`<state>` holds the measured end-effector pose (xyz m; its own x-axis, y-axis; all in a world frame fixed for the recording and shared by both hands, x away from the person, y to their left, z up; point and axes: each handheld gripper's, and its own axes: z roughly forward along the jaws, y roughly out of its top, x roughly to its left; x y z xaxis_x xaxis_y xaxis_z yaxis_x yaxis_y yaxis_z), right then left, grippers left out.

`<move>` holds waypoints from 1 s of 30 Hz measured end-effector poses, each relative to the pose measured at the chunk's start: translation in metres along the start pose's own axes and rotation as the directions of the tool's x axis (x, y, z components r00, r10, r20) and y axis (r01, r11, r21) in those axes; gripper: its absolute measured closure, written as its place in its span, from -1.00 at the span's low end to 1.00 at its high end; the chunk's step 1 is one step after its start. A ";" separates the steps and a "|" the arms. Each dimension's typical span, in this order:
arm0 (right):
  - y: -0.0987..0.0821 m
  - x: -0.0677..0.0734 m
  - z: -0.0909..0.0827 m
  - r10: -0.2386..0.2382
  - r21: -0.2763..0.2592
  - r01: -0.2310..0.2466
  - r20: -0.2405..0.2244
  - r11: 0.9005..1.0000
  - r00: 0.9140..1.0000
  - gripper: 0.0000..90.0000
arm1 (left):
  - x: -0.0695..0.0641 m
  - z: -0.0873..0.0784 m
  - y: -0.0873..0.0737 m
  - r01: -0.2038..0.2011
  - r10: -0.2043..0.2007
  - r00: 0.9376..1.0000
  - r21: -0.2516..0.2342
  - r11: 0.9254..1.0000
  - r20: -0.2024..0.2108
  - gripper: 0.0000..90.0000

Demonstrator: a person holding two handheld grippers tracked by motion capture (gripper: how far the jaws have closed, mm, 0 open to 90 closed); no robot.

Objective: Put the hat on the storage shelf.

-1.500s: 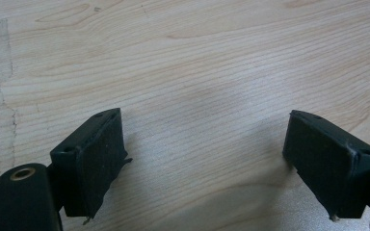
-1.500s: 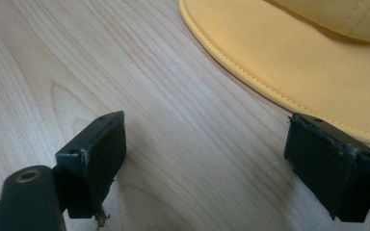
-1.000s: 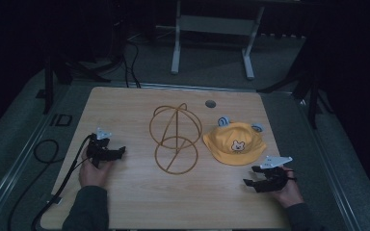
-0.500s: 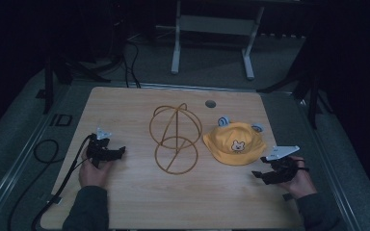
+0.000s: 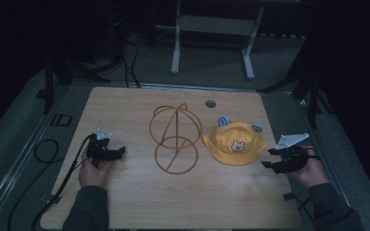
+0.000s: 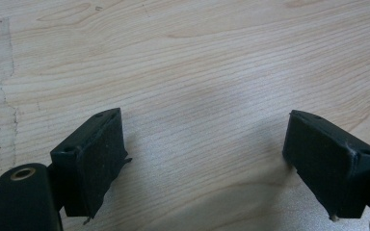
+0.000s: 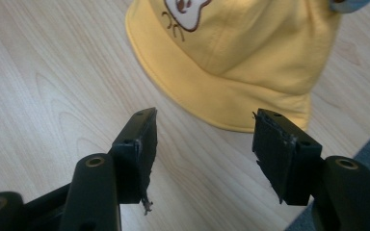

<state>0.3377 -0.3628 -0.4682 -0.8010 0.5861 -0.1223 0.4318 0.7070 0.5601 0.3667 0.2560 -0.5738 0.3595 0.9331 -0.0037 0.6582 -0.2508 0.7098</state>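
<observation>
So the hat (image 5: 235, 144) is sitting on the right half of the worktop (image 5: 125, 202), a floppy yellow bucket hat with a little bear face on the front and what look like small blue ears poking out along its far side. It's looking like soft cotton, so I'm guessing it's light and limp, nothing fragile, and it'll sag as soon as it's lifted. The brim (image 7: 231, 108) is lying flat on the wood and facing the right hand-held gripper (image 7: 204, 144), so pinching that near-right edge seems like the easiest place to grab. The crown would probably just squash.

The right hand-held gripper (image 5: 273, 158) is hovering just right of the hat, jaws about half open and just been closing in, nothing between them yet, pads aimed at the brim but not touching.

Left of the hat a wire stand (image 5: 176, 137) of gold hoops is sitting mid-worktop, close but apart. Far over on the left, the left hand-held gripper (image 5: 117, 152) is resting low over bare wood, jaws wide and empty.
</observation>
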 end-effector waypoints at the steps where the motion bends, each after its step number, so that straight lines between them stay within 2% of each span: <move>1: 0.001 -0.001 -0.002 0.001 0.003 -0.001 0.000 1.000 1.000 -0.07 | 0.000 0.000 0.000 0.000 0.000 1.000 0.000 1.000 0.000 -0.68; 13: 0.015 -0.010 -0.016 -0.024 0.018 0.024 0.012 1.000 1.000 -0.02 | 0.000 0.000 0.000 0.000 0.000 1.000 0.000 1.000 0.000 -0.68; 17: 0.020 -0.012 -0.024 -0.030 0.033 0.029 0.007 0.999 1.000 0.05 | 0.000 0.000 0.000 0.000 0.000 1.000 0.000 1.000 0.000 -0.68; 20: 0.025 -0.015 -0.029 -0.039 0.049 0.039 -0.006 0.998 0.999 0.10 | 0.000 0.000 0.000 0.000 0.000 1.000 0.000 1.000 0.000 -0.68; 24: 0.036 -0.019 -0.036 -0.063 0.099 0.063 -0.006 0.993 0.998 0.12 | 0.000 0.000 0.000 0.000 0.000 1.000 0.000 1.000 0.000 -0.68; 30: 0.048 -0.021 -0.040 -0.093 0.111 0.093 -0.002 0.989 0.996 0.15 | 0.000 0.000 0.000 0.000 0.000 1.000 0.000 1.000 0.000 -0.68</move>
<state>0.3582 -0.3569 -0.4056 -0.8387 0.5168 -0.1721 0.3990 0.7980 0.4517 0.3667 0.2561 -0.5738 0.3596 0.9331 -0.0035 0.6580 -0.2510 0.7099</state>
